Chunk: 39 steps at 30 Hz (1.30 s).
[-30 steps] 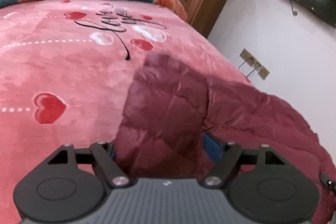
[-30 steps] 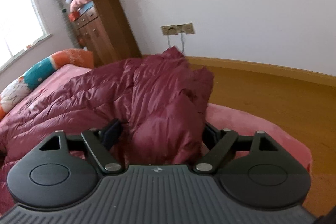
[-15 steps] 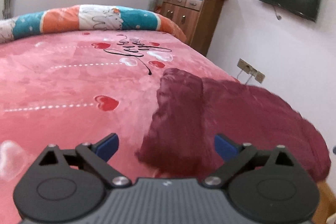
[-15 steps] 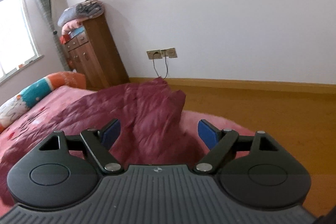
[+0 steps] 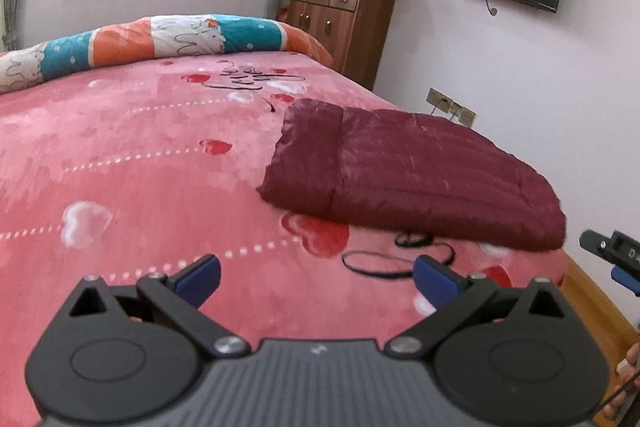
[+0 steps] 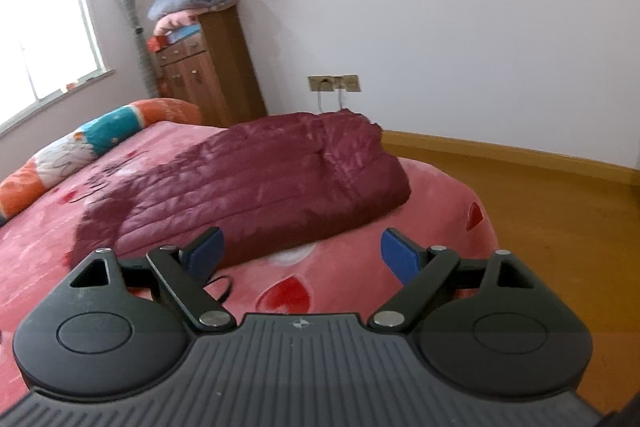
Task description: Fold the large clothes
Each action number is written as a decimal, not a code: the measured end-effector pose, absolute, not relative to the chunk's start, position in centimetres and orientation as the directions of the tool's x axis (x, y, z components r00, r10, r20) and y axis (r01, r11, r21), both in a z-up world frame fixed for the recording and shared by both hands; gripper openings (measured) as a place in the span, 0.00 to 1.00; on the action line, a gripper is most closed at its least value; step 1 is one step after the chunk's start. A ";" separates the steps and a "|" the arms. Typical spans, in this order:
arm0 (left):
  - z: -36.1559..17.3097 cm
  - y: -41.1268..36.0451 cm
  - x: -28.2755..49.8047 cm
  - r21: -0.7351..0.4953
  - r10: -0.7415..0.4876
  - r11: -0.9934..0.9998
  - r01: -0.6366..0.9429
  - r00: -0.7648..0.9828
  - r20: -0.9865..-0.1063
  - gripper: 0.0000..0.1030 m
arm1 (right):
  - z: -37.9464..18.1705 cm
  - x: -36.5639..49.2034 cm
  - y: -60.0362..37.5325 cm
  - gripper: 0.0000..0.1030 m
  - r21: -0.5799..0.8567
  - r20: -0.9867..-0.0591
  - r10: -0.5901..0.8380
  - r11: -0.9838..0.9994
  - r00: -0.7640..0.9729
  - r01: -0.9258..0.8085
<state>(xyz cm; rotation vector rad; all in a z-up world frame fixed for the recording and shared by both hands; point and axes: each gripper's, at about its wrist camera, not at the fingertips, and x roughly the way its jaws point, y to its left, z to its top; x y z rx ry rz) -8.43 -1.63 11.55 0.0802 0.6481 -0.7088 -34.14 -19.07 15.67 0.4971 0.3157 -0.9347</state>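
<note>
Grippers are both hanging over the near part of the bed, tipping down a little. The left gripper is opening its blue fingers wide, with nothing between them. The right gripper is spread wide too and is gripping nothing. The dark red puffy coat is lying folded and flat on the bed, right of the middle in the left view. Its long side is running from the middle of the frame toward the right edge, by the bed's side.
</note>
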 end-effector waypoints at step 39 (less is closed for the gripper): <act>16.7 3.6 -16.7 -0.124 -0.605 0.759 0.639 0.621 -0.499 0.99 | 20.4 -39.2 -9.0 1.00 0.158 -0.390 -0.759 0.504 0.522 0.849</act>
